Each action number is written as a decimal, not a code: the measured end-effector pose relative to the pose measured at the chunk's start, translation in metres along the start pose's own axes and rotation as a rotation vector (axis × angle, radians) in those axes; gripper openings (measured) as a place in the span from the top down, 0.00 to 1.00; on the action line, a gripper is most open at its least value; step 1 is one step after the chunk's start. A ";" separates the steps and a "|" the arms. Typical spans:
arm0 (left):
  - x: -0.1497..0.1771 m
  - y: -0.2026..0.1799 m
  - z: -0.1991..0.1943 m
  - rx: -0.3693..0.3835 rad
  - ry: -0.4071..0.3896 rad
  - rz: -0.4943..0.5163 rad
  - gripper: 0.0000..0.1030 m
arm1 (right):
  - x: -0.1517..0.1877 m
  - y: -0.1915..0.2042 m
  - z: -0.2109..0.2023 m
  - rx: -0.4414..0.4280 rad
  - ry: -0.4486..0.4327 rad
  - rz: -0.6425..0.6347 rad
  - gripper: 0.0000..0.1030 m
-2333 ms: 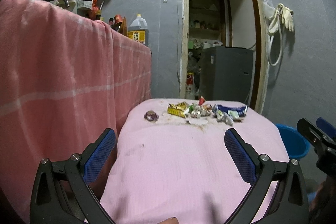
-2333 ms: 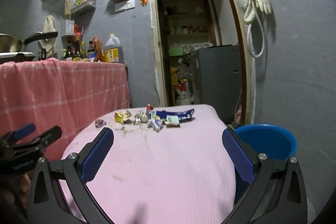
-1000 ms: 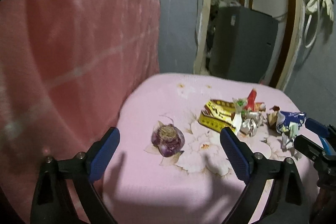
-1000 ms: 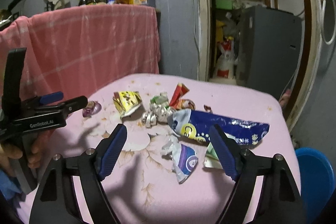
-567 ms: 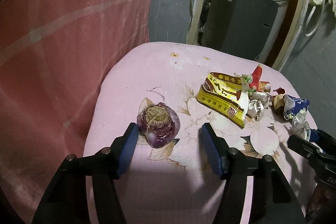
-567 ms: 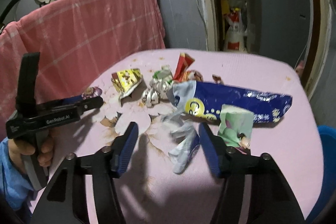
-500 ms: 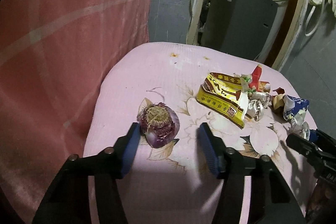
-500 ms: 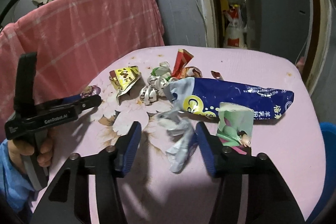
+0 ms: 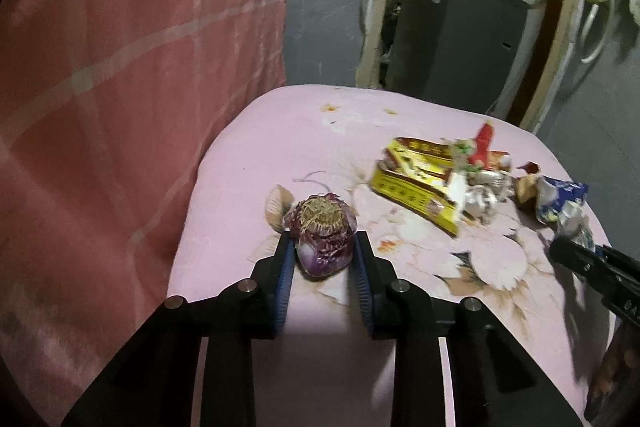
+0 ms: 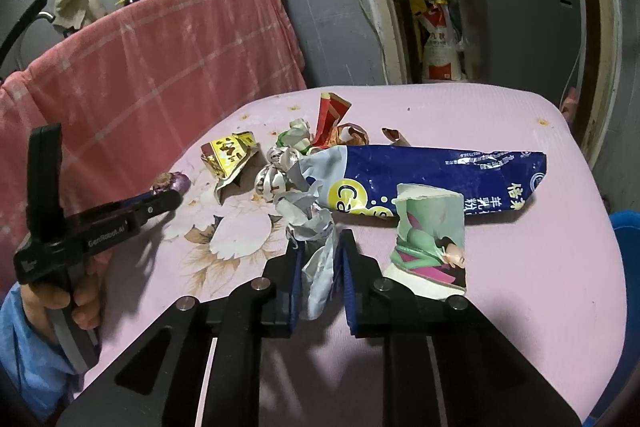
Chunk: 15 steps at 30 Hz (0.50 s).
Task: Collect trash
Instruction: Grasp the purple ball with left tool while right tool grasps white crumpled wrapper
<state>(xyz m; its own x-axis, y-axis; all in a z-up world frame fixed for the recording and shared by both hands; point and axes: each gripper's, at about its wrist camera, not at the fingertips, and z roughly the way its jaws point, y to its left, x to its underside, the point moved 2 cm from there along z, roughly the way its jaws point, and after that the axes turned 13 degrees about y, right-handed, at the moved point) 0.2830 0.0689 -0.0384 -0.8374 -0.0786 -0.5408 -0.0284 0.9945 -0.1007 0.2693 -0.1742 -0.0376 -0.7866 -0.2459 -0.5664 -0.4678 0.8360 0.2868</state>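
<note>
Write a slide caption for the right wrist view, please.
Right gripper closing on a crumpled wrapper amid trash on a pink table.

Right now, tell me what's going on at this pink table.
A person is clearing trash with two handheld grippers. The left gripper is closing around a purple onion scrap, its pads against the sides. The right gripper is closing on a crumpled silver wrapper. Both pieces are on the pink tablecloth. The blue snack bag and yellow wrapper lie untouched.

On the table (image 9: 248,163), an onion piece (image 9: 322,233) is set at the left, near side, a torn box (image 9: 416,187) to its right, and a long packet (image 10: 440,179) farther right behind a crumpled wrapper (image 10: 316,239).
</note>
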 end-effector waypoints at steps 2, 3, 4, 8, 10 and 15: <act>0.004 -0.005 -0.005 0.013 -0.012 0.009 0.77 | 0.002 0.001 -0.006 -0.003 -0.028 -0.003 0.86; 0.006 -0.009 -0.009 0.027 -0.027 0.013 0.77 | 0.003 0.001 -0.011 -0.009 -0.050 -0.006 0.86; 0.008 -0.013 -0.014 0.039 -0.044 0.020 0.77 | 0.003 0.002 -0.014 -0.012 -0.068 -0.008 0.86; 0.018 -0.035 -0.039 0.081 -0.134 0.051 0.77 | 0.009 0.004 -0.039 -0.013 -0.176 -0.021 0.86; 0.019 -0.047 -0.051 0.111 -0.179 0.057 0.77 | 0.011 0.003 -0.053 -0.008 -0.237 -0.020 0.86; 0.016 -0.095 -0.078 0.181 -0.287 0.116 0.77 | 0.021 -0.009 -0.103 0.054 -0.411 -0.011 0.86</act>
<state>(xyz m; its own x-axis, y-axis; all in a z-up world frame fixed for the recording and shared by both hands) 0.2298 -0.0211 0.0273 -0.6414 -0.0076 -0.7672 0.1765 0.9717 -0.1572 0.2157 -0.2372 0.0278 -0.5500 -0.0475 -0.8338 -0.4445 0.8619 0.2441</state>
